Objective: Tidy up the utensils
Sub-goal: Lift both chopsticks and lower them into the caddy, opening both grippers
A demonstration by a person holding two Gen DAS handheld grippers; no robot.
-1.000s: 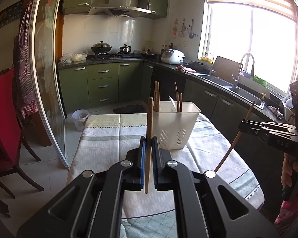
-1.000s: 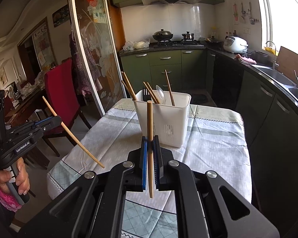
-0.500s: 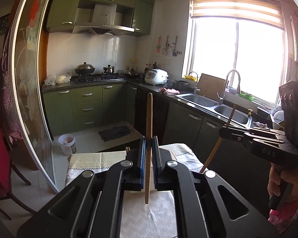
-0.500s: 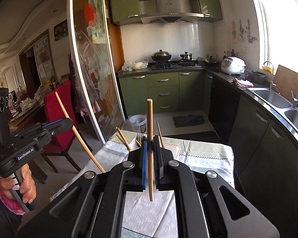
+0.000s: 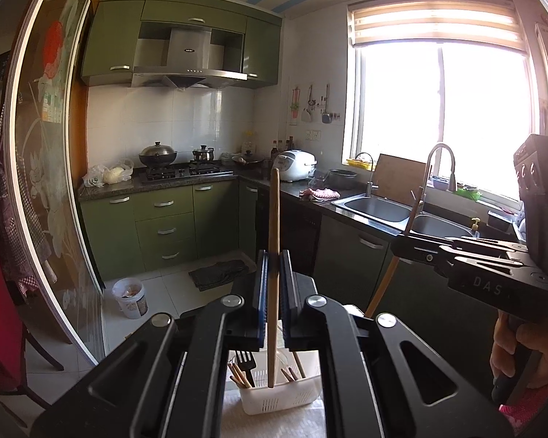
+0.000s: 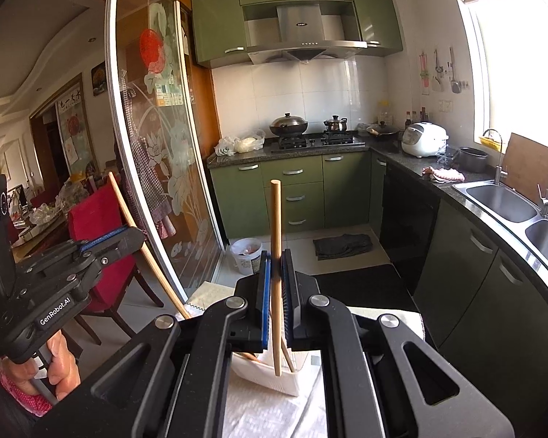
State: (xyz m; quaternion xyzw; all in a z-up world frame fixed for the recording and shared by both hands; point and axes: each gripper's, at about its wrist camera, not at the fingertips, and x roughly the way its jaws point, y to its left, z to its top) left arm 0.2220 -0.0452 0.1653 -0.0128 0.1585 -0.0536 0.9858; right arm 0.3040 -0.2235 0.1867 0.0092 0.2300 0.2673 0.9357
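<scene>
Daylight floods through the window (image 5: 442, 109), blowing it out to glare; fisheye bends the edges.

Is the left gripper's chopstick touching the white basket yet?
Cannot tell. In the left wrist view the chopstick, clamped in the left gripper, has its tip overlapping the white basket, but depth is unclear.

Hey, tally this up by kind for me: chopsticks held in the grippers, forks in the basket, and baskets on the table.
Held chopsticks: 2, the left chopstick in the left gripper and the right chopstick in the right gripper
Black fork: 1
White basket: 1
Total: 4
The chopsticks standing in the basket are too hidden to count.
</scene>
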